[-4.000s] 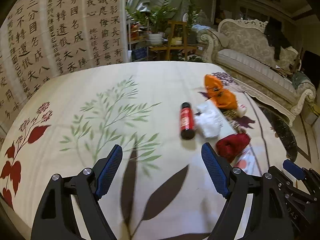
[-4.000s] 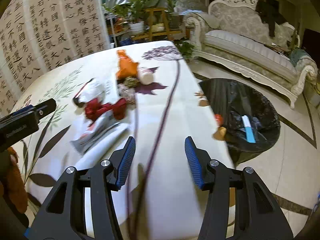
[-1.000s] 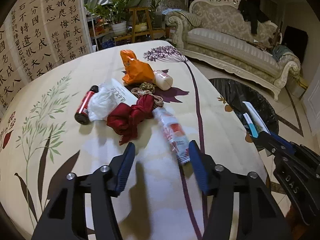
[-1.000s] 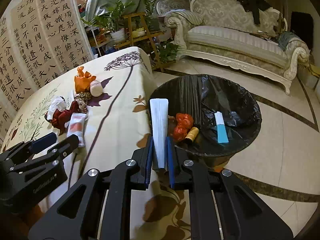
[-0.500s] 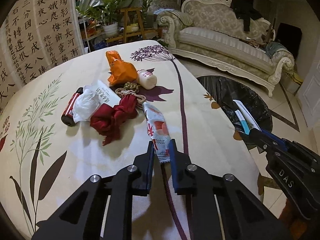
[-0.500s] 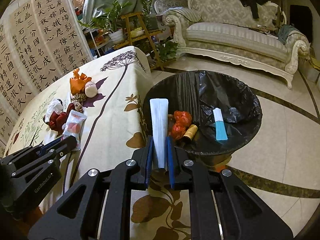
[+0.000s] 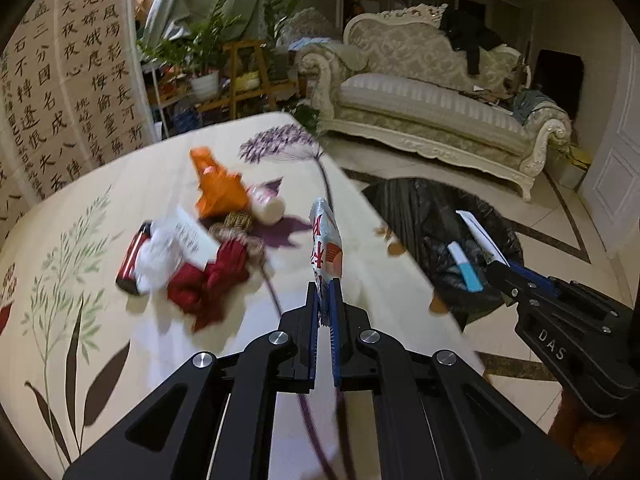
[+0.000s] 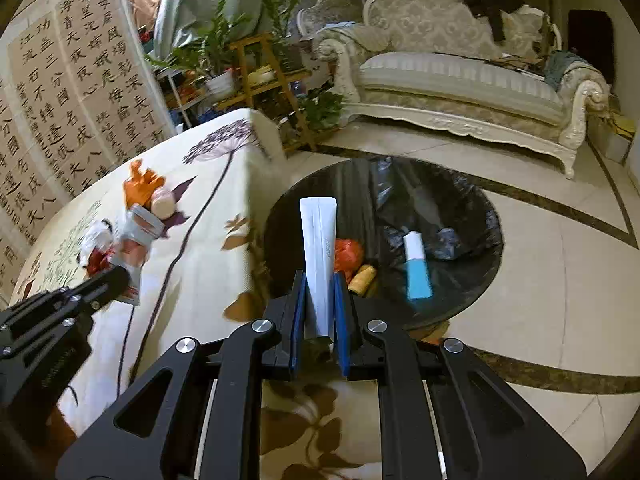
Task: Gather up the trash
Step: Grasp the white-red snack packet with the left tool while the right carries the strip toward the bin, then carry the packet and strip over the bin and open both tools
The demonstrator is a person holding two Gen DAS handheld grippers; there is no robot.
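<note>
A living room with an ornate pale sofa (image 8: 460,76) along the upper right of the frame and a calligraphy screen (image 7: 68,80) at the upper left held a table under a leaf-printed cloth (image 7: 120,344), with a black-lined trash bin (image 8: 472,208) on the tiled floor beside it. The left gripper (image 7: 325,304) had its jaws clamped on a printed snack wrapper (image 7: 325,244) that stood up from them at frame centre; the right gripper (image 8: 319,304) was clamped on a white tube (image 8: 319,248) poised over the near rim of the bin. The step looked like carrying both pieces to the bin, and doing it well would probably mean bringing each one clear over the liner's mouth before the jaws part, since a release near the rim could drop it on the floor. More trash lay on the cloth at centre left: an orange bag (image 7: 218,192), a red cloth (image 7: 208,284), a red canister (image 7: 130,260) and crumpled white paper (image 7: 160,256), all smeared by blur, so their edges and contacts were hard to judge. The bin's contents were partly hidden behind the tube.
</note>
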